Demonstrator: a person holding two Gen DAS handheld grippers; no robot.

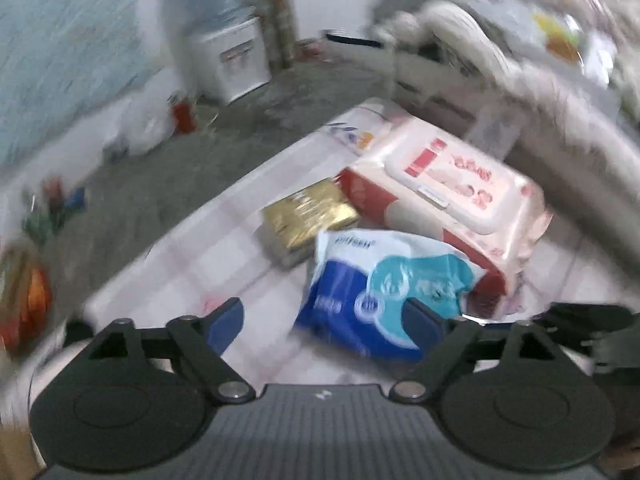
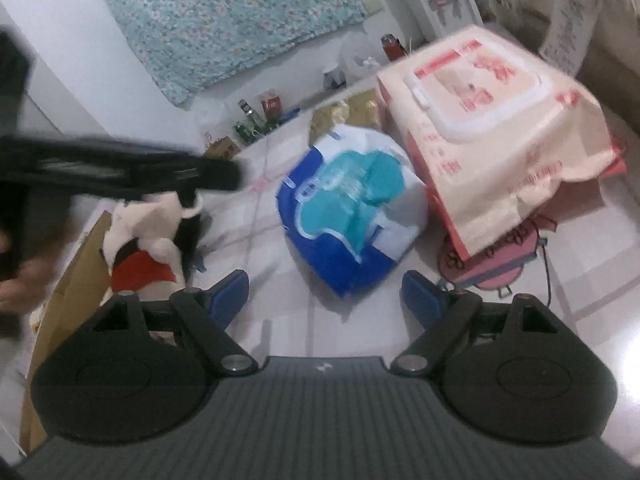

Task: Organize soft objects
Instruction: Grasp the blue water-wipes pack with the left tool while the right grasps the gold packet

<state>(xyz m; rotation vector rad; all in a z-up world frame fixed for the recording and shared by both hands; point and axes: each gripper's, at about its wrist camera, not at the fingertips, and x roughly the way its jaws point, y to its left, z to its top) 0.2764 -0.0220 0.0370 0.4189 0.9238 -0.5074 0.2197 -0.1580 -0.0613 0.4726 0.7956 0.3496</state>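
A blue-and-white soft pack (image 1: 360, 296) (image 2: 352, 208) lies on the pale checked tabletop (image 1: 192, 264). Behind it are a gold pack (image 1: 310, 216) (image 2: 348, 116) and a large pink wipes pack (image 1: 448, 196) (image 2: 492, 120). My left gripper (image 1: 324, 324) is open just above the blue pack's near end; its pads do not press on it. My right gripper (image 2: 325, 298) is open and empty, short of the same pack. A white plush toy (image 2: 144, 248) with red cloth sits in a cardboard box (image 2: 76, 280) at the left. The left gripper's black body (image 2: 120, 172) blurs across above the toy.
A pink item with a cord (image 2: 492, 268) lies under the wipes pack. A water dispenser (image 1: 236, 60) stands on the grey floor beyond the table. Bottles and small boxes (image 2: 256, 120) line the far wall under a patterned cloth (image 2: 224, 20). A hand (image 2: 16, 280) shows at the left edge.
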